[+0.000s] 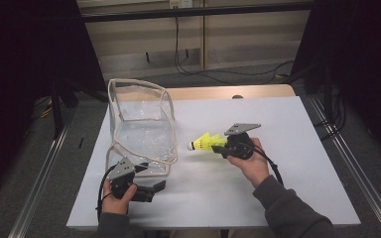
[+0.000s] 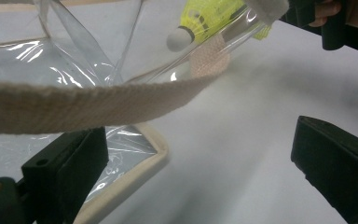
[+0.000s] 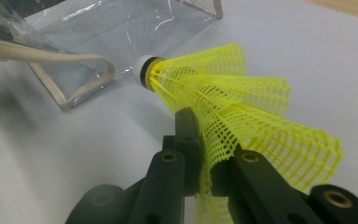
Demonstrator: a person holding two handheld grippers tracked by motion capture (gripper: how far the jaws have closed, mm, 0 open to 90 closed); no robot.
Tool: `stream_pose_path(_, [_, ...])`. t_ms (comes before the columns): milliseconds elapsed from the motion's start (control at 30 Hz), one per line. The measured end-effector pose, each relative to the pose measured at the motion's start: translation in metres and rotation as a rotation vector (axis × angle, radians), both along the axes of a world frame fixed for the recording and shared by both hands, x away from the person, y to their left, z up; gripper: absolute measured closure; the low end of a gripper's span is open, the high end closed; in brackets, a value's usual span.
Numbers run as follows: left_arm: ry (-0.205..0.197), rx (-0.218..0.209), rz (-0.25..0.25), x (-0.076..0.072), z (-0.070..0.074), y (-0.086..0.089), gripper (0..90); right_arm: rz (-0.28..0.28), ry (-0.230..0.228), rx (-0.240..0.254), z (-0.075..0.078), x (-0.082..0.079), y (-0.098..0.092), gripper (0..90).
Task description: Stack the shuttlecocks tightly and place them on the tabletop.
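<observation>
A clear plastic bag (image 1: 141, 124) with beige trim stands open on the left of the white table (image 1: 287, 124). My right gripper (image 1: 219, 148) is shut on the mesh skirt of a yellow shuttlecock (image 1: 206, 143), held just above the table to the right of the bag, white cork toward it. In the right gripper view the jaws pinch the shuttlecock (image 3: 233, 93) by its skirt, the bag (image 3: 107, 32) ahead. My left gripper (image 1: 159, 186) is open, low by the bag's front corner. In the left gripper view the beige strap (image 2: 98, 102) crosses above the open gripper (image 2: 200, 163), the shuttlecock (image 2: 200, 18) beyond.
A wooden tabletop edge (image 1: 218, 92) shows behind the white board. Metal rails (image 1: 349, 163) run along both sides of the table, and black cables (image 1: 203, 69) lie on the floor at the back. Dark curtains close in both sides.
</observation>
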State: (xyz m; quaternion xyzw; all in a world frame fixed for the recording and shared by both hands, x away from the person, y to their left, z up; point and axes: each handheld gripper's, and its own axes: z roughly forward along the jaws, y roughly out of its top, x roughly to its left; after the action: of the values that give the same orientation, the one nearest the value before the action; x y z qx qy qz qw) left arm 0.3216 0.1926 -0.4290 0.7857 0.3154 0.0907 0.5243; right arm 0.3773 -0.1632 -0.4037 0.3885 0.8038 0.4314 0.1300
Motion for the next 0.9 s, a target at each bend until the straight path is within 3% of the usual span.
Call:
stream_pose_path(167, [-0.001,0.0,-0.001,0.0,0.0,0.0,3.8,0.014,0.003,-0.007,0.01,0.001,-0.002,87.3])
stream_pose_path(333, [0.0,0.0,-0.003,0.0,0.0,0.0,3.8,0.009,0.016,0.004,0.01,0.002,-0.005,87.3])
stream_pose_path(600, [0.0,0.0,-0.004,0.0,0.0,0.0,3.8,0.006,0.029,0.0,0.001,0.004,-0.004,87.4])
stream_pose_path(767, [-0.001,-0.001,-0.003,0.0,0.0,0.0,3.8,0.011,0.046,-0.037,-0.013,0.002,-0.001,87.3])
stream_pose_path(900, [-0.001,-0.001,-0.003,0.0,0.0,0.0,3.8,0.014,0.05,-0.036,-0.024,0.0,0.001,87.3])
